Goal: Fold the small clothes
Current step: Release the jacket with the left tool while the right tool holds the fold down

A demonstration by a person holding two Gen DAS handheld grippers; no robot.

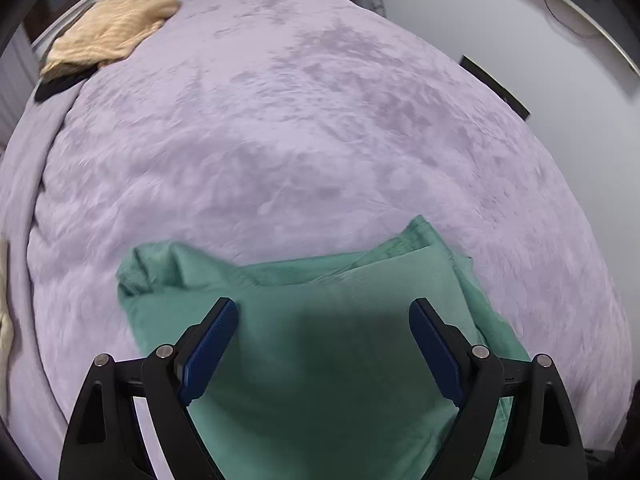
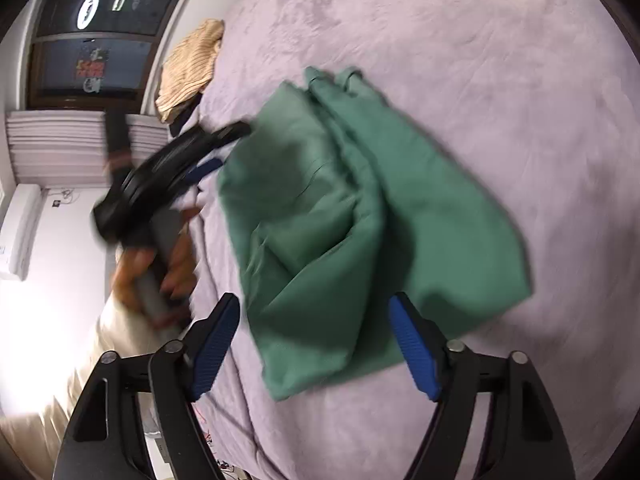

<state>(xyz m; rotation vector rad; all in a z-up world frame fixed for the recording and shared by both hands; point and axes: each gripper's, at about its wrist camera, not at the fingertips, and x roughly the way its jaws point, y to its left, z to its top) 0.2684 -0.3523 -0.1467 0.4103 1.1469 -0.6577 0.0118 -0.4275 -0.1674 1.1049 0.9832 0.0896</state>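
Note:
A green garment (image 2: 360, 216) lies folded in loose layers on the lilac bedspread (image 2: 500, 60). In the left wrist view the same green garment (image 1: 320, 340) fills the space under my left gripper (image 1: 324, 312), which hovers above it, jaws wide open and empty. My right gripper (image 2: 314, 308) is open too, with the garment's near corner lying below and between its blue pads (image 2: 412, 344), untouched. The right wrist view also catches the left gripper (image 2: 216, 148), blurred, at the garment's left edge, held by a hand (image 2: 160, 276).
A folded tan striped garment (image 1: 112, 28) rests on a dark item at the far corner of the bedspread (image 1: 280, 120); it shows again as the tan garment (image 2: 192, 68). A window and a radiator (image 2: 60, 144) stand beyond the bed's left side.

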